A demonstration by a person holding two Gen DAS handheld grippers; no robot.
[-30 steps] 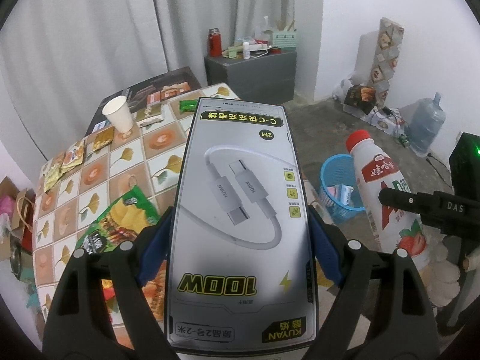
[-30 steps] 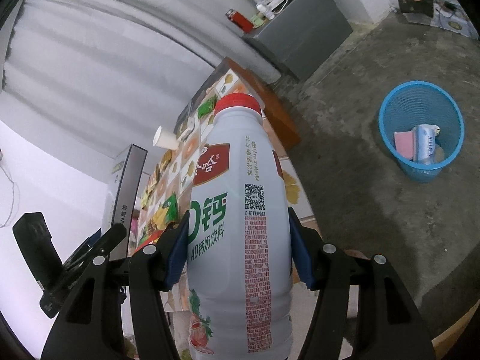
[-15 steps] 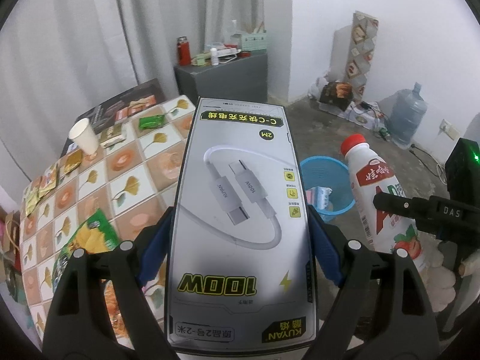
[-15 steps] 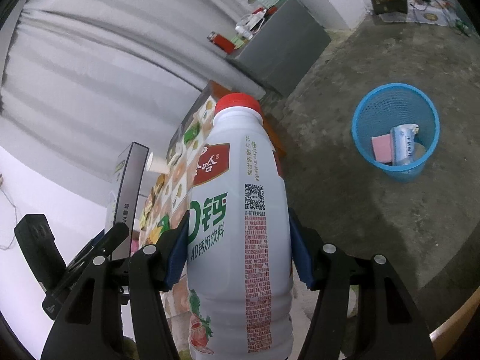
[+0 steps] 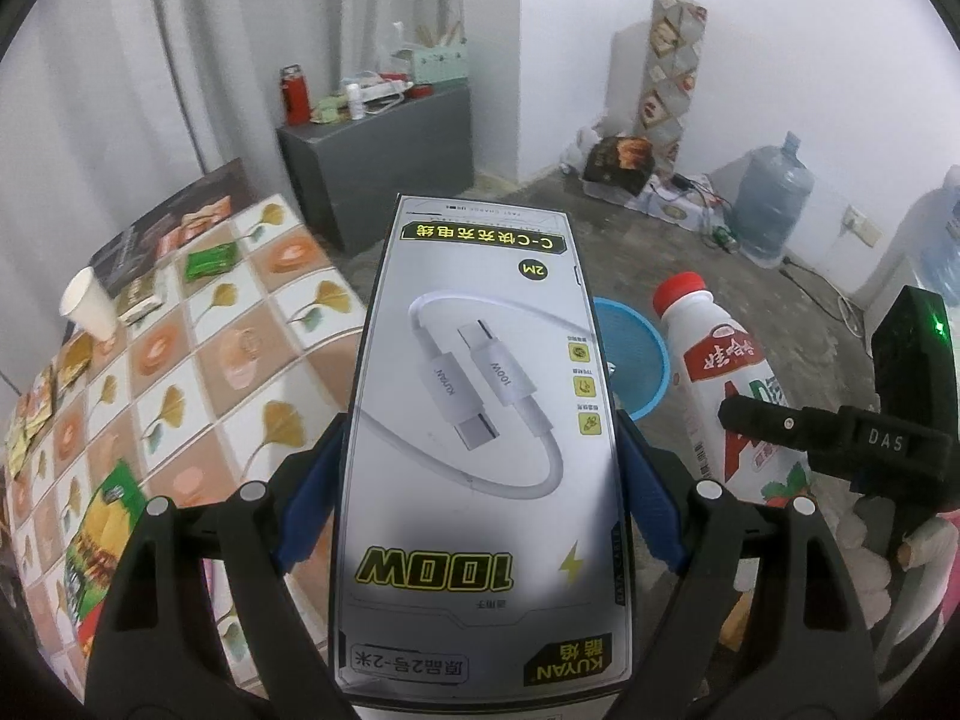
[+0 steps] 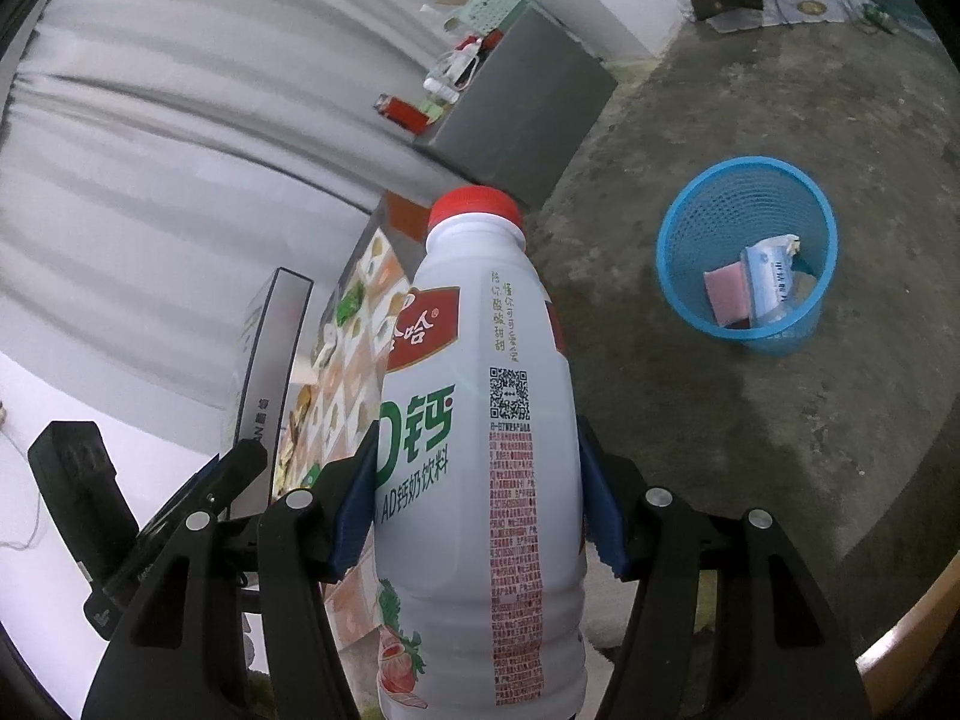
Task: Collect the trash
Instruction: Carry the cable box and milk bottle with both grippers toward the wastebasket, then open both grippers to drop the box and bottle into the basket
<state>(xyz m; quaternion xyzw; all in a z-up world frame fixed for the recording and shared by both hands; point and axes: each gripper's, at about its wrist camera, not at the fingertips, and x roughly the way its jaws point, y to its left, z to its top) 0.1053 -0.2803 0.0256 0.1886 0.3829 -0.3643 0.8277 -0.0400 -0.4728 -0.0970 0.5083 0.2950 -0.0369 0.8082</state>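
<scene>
My left gripper (image 5: 480,498) is shut on a grey charging-cable box (image 5: 480,420) and holds it flat in the air past the table's edge. My right gripper (image 6: 477,504) is shut on a white milk-drink bottle (image 6: 480,420) with a red cap, held upright; the bottle also shows in the left wrist view (image 5: 720,384). A blue mesh trash basket (image 6: 747,246) stands on the concrete floor with a pink item and a white packet inside. In the left wrist view the basket (image 5: 636,360) is partly hidden behind the box.
A tiled table (image 5: 180,372) at the left carries a paper cup (image 5: 87,303), a green snack bag (image 5: 102,528) and several small wrappers. A grey cabinet (image 5: 384,162) stands by the curtain. A water jug (image 5: 771,204) and boxes sit along the far wall.
Both grippers have swung right, away from the table toward the floor, carrying the box and the bottle. The blue basket now sits nearer and more central in the right wrist view.
</scene>
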